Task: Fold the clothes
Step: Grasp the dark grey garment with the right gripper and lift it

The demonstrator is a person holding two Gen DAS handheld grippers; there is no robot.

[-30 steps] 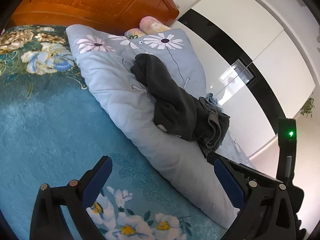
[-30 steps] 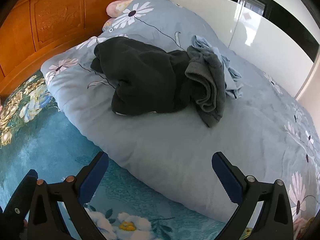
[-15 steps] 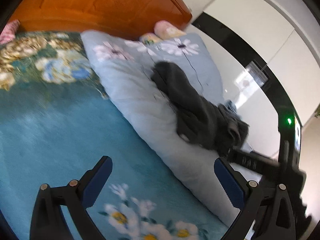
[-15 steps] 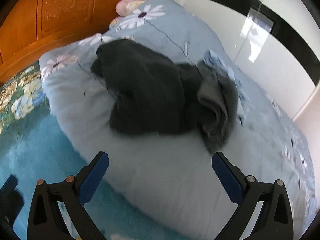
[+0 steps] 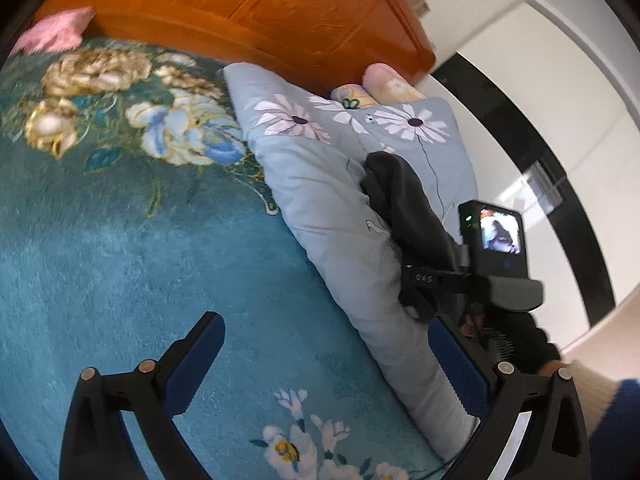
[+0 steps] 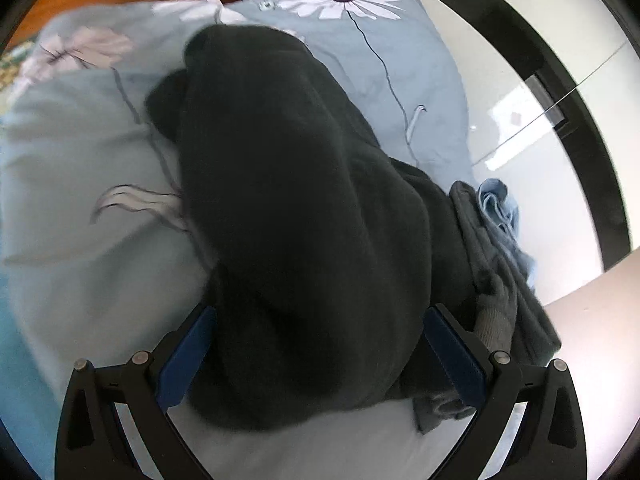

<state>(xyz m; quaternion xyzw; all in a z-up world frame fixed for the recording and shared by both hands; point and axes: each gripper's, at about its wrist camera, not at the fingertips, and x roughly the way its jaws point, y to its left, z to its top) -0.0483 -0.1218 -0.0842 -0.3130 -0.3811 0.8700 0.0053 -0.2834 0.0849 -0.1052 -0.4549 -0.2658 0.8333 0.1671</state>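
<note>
**A:** Item one: dark garment, bunched in a heap on top of the grey-blue floral quilt. Where do the tongs stand?

**B:** Right gripper: released, blue pads spread wide, one to either side of the heap's near end. Whether the pads touch the cloth I cannot tell. Left gripper: also released, empty, over the teal floral blanket, well apart from the garment.

**A:** Step in hand?

**B:** By my judgement, the first pick-up. To do it well: close on a single edge or hem, not on the whole bulge, so the cloth can be shaken out flat. Avoid pinching the quilt beneath.

**A:** Adjacent stock?

**B:** Grey garment, rolled, touching the dark one on its right; light blue garment just beyond that. A deep bite may drag them along.

**A:** Entries one view holds alone?

**B:** Left wrist view only: wooden headboard, pillows at the quilt's far end, pink cloth, and the right tool's body with its lit screen over the heap. Right wrist view only: the grey and light blue garments, hidden from the left.
</note>
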